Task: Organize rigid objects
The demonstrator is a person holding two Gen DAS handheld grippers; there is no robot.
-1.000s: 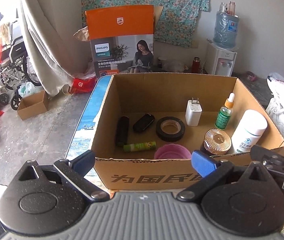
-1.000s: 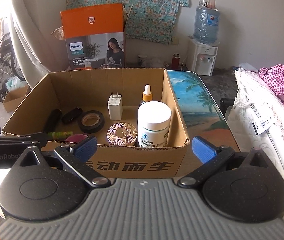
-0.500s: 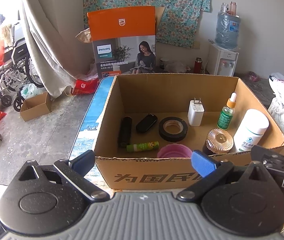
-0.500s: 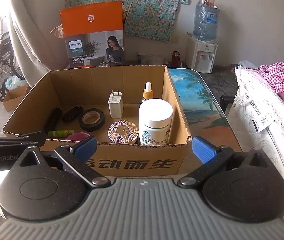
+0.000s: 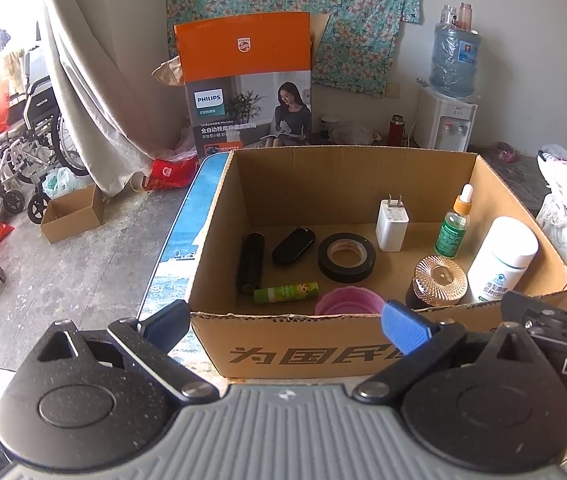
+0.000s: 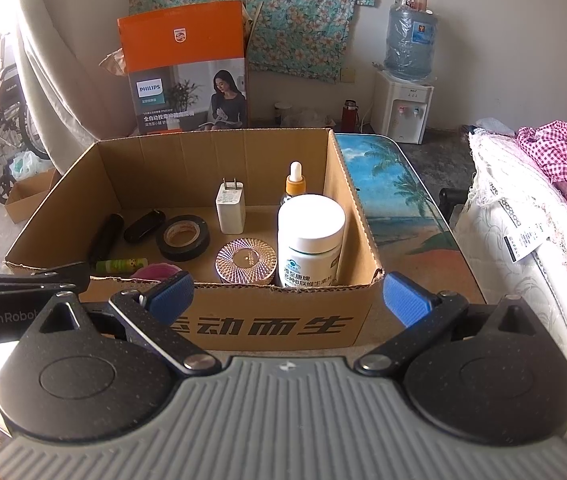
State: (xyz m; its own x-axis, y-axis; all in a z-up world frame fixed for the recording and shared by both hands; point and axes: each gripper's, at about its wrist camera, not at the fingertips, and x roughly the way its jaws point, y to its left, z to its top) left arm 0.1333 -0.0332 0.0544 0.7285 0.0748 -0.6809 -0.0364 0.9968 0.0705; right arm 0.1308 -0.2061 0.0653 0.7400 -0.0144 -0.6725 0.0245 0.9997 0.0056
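Both tongs (image 5: 285, 326) (image 6: 287, 298) gape empty before the carton (image 5: 303, 354); behind, a "PHILIPS" box (image 5: 243, 80).

Left gripper (image 5: 285, 328) agape, empty; right gripper (image 6: 287, 300) likewise.

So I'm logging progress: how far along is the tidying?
Looks nearly done: the tape roll, charger, dropper bottle, white bottle and jar sit inside the cardboard box. Nothing is in hand; the left gripper and right gripper are open. No stray items are visible.
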